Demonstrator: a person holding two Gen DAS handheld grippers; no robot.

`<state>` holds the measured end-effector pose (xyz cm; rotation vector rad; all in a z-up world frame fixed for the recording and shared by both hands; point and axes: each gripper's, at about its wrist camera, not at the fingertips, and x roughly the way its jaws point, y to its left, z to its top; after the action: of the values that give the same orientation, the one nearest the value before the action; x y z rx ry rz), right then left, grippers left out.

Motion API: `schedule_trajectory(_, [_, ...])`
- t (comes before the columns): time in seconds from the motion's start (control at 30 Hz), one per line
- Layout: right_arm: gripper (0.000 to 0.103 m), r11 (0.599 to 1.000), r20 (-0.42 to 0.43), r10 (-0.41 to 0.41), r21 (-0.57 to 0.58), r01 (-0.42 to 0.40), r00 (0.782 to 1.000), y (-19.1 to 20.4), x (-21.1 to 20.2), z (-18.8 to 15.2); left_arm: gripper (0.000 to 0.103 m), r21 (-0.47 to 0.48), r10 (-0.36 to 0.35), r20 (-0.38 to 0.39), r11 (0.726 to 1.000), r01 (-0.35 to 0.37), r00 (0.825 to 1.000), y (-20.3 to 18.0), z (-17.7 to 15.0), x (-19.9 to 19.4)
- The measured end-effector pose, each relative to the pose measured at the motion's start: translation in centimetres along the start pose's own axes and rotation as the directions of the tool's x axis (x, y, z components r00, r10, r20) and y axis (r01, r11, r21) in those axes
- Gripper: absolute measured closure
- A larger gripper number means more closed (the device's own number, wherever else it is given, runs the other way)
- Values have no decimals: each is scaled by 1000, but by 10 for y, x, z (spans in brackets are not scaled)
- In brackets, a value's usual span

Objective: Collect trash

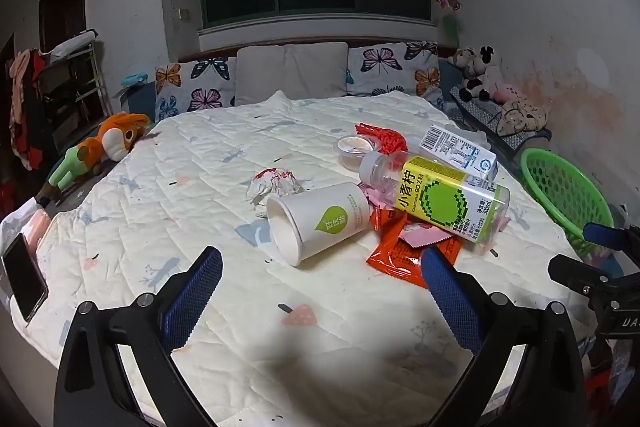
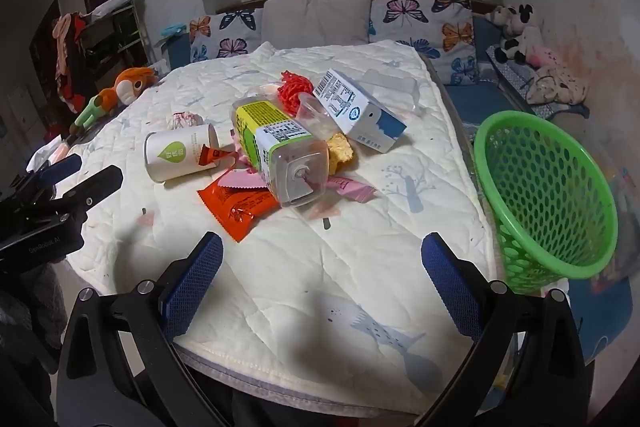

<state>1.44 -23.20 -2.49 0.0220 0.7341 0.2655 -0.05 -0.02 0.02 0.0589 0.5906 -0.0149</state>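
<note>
A pile of trash lies on the white quilted bed (image 1: 200, 195): a tipped white paper cup (image 1: 320, 219), a clear bottle with a yellow-green label (image 1: 440, 199), an orange wrapper (image 1: 404, 255), a white-blue carton (image 1: 460, 151), crumpled foil (image 1: 276, 183), a small lidded tub (image 1: 356, 151) and red netting (image 1: 384, 137). The cup (image 2: 180, 155), bottle (image 2: 280, 155), carton (image 2: 356, 111) and wrapper (image 2: 236, 205) also show in the right wrist view. My left gripper (image 1: 322, 277) is open and empty, just short of the cup. My right gripper (image 2: 322, 263) is open and empty, short of the pile.
A green perforated basket (image 2: 544, 195) stands off the bed's right edge, also in the left wrist view (image 1: 568, 191). A phone (image 1: 22, 283) lies at the left edge. Butterfly pillows (image 1: 380, 67) and plush toys (image 1: 108, 143) line the far side.
</note>
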Motion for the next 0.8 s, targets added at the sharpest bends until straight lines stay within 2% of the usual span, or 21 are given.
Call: schedule_trajectory(0.8, [4, 1000, -4, -2, -5, 2, 1000, 1, 5, 3, 6, -1, -10, -21, 1000, 10, 1000, -3, -1, 6])
